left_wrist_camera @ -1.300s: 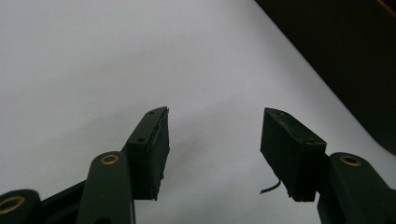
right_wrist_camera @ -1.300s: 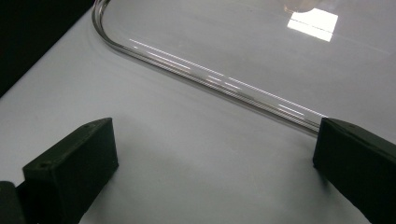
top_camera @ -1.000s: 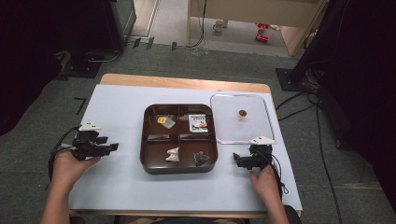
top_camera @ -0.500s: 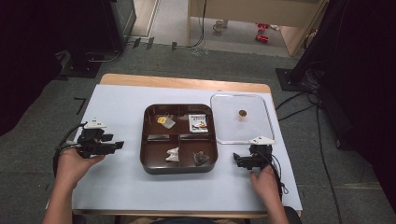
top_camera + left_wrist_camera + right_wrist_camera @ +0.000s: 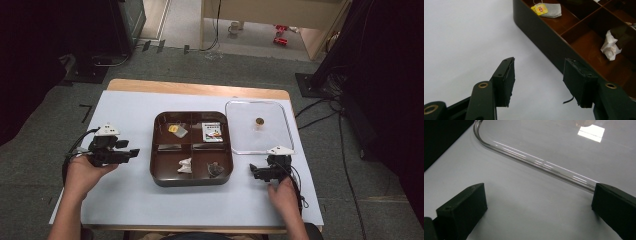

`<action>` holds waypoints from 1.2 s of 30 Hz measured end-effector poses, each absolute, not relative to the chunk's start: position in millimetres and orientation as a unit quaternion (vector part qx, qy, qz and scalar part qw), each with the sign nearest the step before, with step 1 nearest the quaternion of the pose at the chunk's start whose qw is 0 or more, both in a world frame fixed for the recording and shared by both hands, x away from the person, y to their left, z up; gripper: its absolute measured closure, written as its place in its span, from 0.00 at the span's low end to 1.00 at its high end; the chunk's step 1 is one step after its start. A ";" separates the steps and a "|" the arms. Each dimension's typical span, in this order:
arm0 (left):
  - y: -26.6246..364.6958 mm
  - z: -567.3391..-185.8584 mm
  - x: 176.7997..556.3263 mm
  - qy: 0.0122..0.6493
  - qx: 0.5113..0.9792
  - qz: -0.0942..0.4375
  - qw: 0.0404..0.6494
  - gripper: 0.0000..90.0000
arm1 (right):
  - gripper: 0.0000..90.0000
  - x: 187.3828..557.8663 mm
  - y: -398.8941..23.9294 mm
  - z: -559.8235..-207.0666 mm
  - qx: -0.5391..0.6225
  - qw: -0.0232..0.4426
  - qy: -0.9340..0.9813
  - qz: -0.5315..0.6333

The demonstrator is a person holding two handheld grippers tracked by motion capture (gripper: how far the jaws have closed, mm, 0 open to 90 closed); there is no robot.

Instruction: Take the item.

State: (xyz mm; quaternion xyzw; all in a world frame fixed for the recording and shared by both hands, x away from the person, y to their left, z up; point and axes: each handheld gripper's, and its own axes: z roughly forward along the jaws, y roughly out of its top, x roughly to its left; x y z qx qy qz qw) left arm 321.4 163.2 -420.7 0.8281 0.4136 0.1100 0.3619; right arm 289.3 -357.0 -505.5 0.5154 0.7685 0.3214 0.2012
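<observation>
Tray [image 5: 161,176] sits just right of left gripper [image 5: 131,153], which has edged closer; jaws wide, empty. Right gripper [image 5: 254,172] unmoved, jaws wide, empty, beside clear lid [image 5: 280,142]. Looks like approach, no grasp yet.

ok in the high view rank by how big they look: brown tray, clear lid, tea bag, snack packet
1. brown tray
2. clear lid, a bit smaller than the tray
3. snack packet
4. tea bag, close to the packet in size, so that order is unsure

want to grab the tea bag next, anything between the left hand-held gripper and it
Only the near wall of the dark brown four-compartment tray. The open left hand-held gripper sits outside it, and the yellow-tagged tea bag lies uncovered in its compartment.
</observation>
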 end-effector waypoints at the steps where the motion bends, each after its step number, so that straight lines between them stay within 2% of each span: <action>1: 163.2 -420.7 321.4 0.414 0.828 0.110 0.362 0.48 | 0.00 289.3 -357.0 -505.5 0.515 0.201 0.768 0.321; 6: 152.0 -411.9 319.4 0.393 0.829 0.104 0.383 0.47 | 0.00 289.2 -357.0 -505.5 0.515 0.201 0.769 0.321; 15: 136.3 -409.9 318.7 0.370 0.839 0.104 0.384 0.48 | 0.00 289.2 -357.0 -505.5 0.515 0.202 0.769 0.321; 36: 93.8 -424.0 322.7 0.314 0.866 0.085 0.381 0.48 | 0.00 289.0 -356.9 -505.6 0.515 0.202 0.768 0.322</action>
